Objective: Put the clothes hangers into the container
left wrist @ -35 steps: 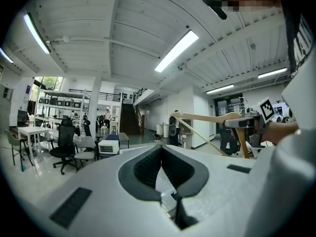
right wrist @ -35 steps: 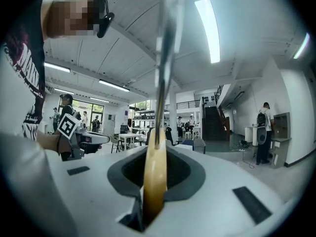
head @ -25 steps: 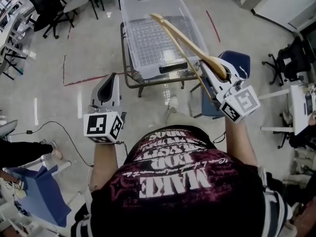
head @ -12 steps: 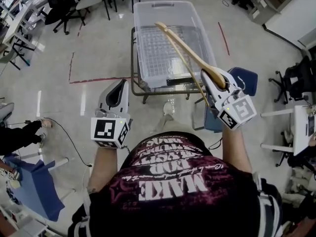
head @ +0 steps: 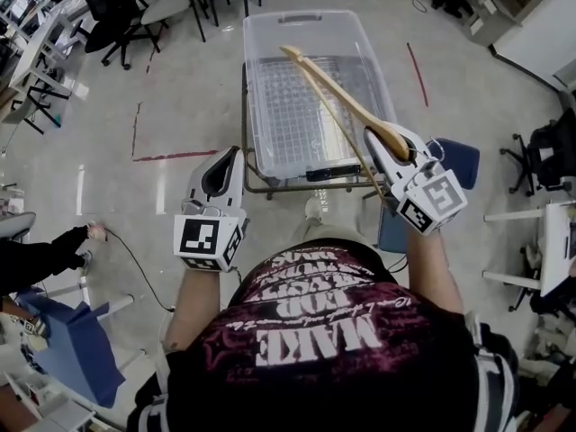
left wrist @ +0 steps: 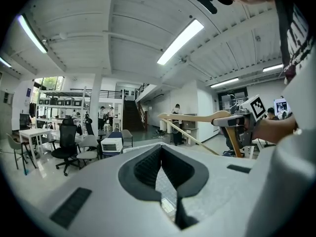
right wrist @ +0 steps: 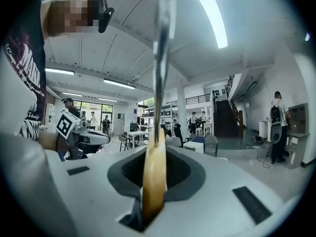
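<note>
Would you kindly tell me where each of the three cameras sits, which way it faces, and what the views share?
Head view: on the person's head, looking steeply down at the container, the left hand-held gripper, the right hand-held gripper, forearms and shirt.
Left gripper view: rides on the left hand-held gripper, facing out across the room; its shut jaws and the shirt show.
Right gripper view: rides on the right hand-held gripper, facing along the clamped hanger; shirt shows left.
Shared: all three show the hanger.
</note>
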`<state>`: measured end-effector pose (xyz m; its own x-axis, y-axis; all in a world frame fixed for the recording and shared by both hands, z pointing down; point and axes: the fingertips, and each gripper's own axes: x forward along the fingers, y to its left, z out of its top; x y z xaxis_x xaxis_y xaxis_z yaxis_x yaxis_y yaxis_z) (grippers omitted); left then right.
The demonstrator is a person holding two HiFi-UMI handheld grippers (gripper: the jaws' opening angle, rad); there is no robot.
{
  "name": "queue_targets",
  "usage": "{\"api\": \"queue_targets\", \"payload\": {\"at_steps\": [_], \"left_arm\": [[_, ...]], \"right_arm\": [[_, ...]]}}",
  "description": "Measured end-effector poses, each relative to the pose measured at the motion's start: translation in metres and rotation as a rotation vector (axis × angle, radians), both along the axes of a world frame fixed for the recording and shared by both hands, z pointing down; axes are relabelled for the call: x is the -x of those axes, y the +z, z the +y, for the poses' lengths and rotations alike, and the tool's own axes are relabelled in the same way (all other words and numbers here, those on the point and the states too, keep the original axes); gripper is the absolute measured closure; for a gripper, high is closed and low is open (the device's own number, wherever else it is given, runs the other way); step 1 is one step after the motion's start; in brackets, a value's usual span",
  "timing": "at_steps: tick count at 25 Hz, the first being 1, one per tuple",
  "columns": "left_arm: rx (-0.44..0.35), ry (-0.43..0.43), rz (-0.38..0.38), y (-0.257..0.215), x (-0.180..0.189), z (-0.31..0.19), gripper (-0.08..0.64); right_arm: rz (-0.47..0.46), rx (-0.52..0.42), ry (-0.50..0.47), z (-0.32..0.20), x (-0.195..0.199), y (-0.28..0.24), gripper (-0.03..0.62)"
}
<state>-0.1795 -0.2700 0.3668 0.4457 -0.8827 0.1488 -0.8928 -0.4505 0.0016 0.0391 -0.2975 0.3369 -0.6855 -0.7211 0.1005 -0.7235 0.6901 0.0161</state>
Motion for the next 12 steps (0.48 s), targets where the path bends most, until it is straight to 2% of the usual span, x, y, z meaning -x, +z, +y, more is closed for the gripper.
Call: {"api": "queue_targets", "payload": {"at_steps": [12], "left_arm": [[0.067, -0.018, -0.031, 0.018, -0.026, -0.072, 0.552]], "right_arm": [[-0.028, 0.077, -0.054, -0.101, -0.014, 0.034, 0.533]]}}
